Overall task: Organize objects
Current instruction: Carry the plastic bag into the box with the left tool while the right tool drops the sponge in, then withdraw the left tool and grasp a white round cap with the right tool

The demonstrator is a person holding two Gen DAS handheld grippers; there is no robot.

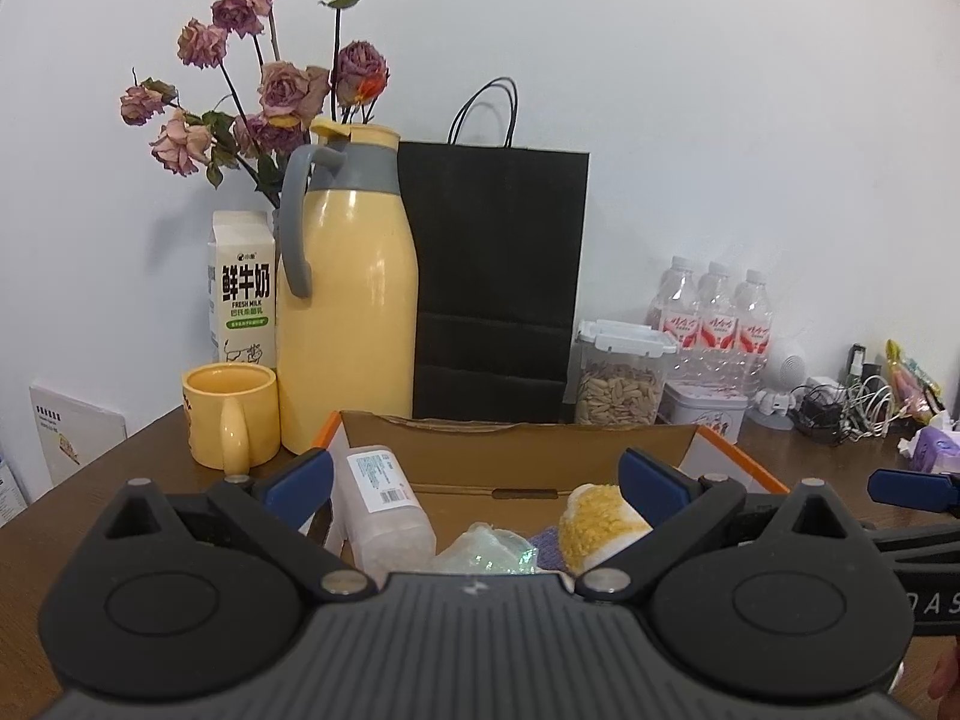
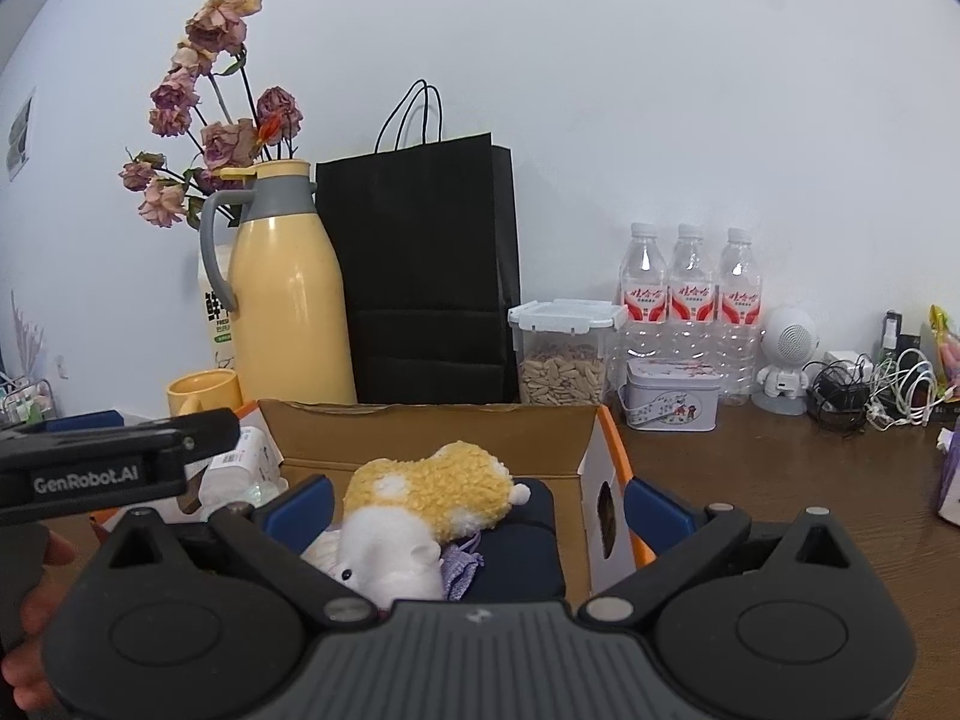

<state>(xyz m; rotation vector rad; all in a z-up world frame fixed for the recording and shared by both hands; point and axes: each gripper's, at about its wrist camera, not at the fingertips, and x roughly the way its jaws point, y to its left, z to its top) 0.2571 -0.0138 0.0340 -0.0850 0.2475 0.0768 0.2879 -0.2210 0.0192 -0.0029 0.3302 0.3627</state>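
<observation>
Milk carton (image 1: 243, 288): "FRESH MILK" w/ Chinese chars; left gripper (image 2: 114, 468) arm: "GenRobot.AI"

Milk carton (image 2: 217, 324) — mostly hidden behind yellow thermos jug (image 2: 288, 288); plush toy (image 1: 600, 519) — half covered by gripper; cable tangle (image 2: 870, 390) indistinct.
</observation>
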